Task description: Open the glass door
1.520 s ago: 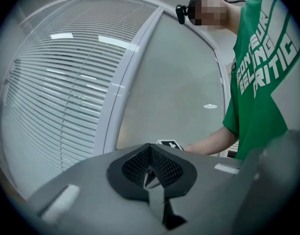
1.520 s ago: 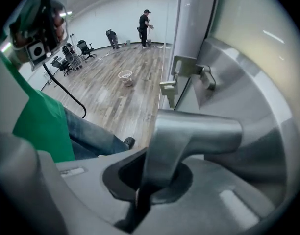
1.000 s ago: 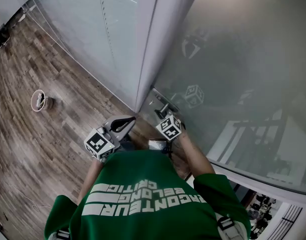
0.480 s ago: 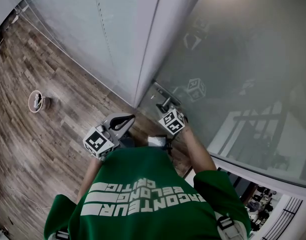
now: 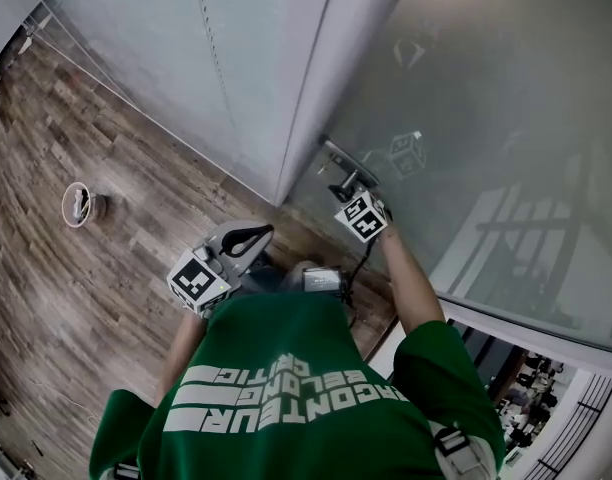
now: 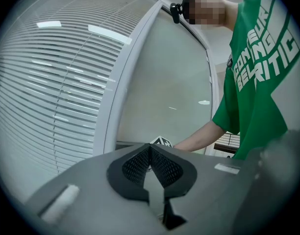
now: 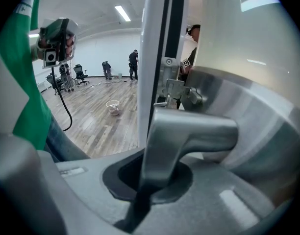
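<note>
So the big frosted glass door (image 5: pixel 486 118) fills the right side of the head view. The slatted-blind wall (image 5: pixel 186 58) runs off to the left, there's wooden floor (image 5: pixel 86 288) underneath, and a white post (image 5: pixel 311 78) sits between the blinds and the door. From here I honestly can't tell whether the door has cracked off its frame yet or is sitting shut. Step-wise I'd call this the "got the handle, now work it" stage. The right tongs (image 7: pixel 152 177) are angled down and clamped tight on the metal lever handle (image 7: pixel 189 131), which is at the door's edge right beside the post. In the right gripper view the lever drops straight into the pinch with no slack either side. The left tongs (image 6: pixel 151 153) are closed with nothing in them, just hanging level near the person's hip, well apart from the door and pointing toward the blinds. My guess for the next move is to push that lever down so the catch by the latch plate (image 7: pixel 169 89) lets go, then swing the door on its hinges while keeping the clamp firm so the smooth metal doesn't slide out. I can't tell from these views whether it opens by pushing or pulling. Tiny detail: there's a little bowl (image 5: pixel 78 204) sitting out on the floor, nowhere near the action.
</note>
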{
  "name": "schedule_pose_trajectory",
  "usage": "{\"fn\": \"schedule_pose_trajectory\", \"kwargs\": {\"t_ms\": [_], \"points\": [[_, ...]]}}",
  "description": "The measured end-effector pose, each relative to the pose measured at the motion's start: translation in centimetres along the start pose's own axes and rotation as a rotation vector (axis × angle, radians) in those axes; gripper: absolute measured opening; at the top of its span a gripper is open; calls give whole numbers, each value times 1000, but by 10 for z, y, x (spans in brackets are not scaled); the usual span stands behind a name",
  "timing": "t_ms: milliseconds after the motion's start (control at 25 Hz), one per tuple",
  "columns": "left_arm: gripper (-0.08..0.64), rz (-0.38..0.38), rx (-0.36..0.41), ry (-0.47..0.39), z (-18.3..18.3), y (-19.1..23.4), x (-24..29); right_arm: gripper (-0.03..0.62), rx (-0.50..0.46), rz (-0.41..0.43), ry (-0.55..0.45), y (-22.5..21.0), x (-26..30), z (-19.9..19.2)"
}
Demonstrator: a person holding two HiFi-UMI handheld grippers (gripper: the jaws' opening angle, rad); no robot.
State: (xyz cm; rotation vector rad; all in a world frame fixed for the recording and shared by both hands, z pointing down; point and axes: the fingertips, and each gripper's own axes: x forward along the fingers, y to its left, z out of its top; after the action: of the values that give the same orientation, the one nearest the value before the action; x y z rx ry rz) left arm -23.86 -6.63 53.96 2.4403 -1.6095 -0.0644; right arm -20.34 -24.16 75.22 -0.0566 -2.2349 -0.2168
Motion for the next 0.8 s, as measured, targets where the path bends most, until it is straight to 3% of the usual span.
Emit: {"fn": "schedule_pose_trajectory", "kwargs": {"t_ms": [200, 320, 480, 560, 800], "points": [[15, -14, -1, 8, 9, -3, 2, -8, 5, 43, 121, -14, 1, -11], [15, -15, 33, -7, 8, 0, 2, -8, 16, 123, 289, -18, -5, -26], [15, 6, -2, -19, 11, 4, 0, -8, -60, 170, 527, -21, -25, -35], [15, 2, 1, -18, 12, 7, 4, -8, -90, 128, 504, -35, -23, -27], [15, -12, 19, -12, 14, 8, 21, -6, -27, 6, 428, -62, -38, -21]]}}
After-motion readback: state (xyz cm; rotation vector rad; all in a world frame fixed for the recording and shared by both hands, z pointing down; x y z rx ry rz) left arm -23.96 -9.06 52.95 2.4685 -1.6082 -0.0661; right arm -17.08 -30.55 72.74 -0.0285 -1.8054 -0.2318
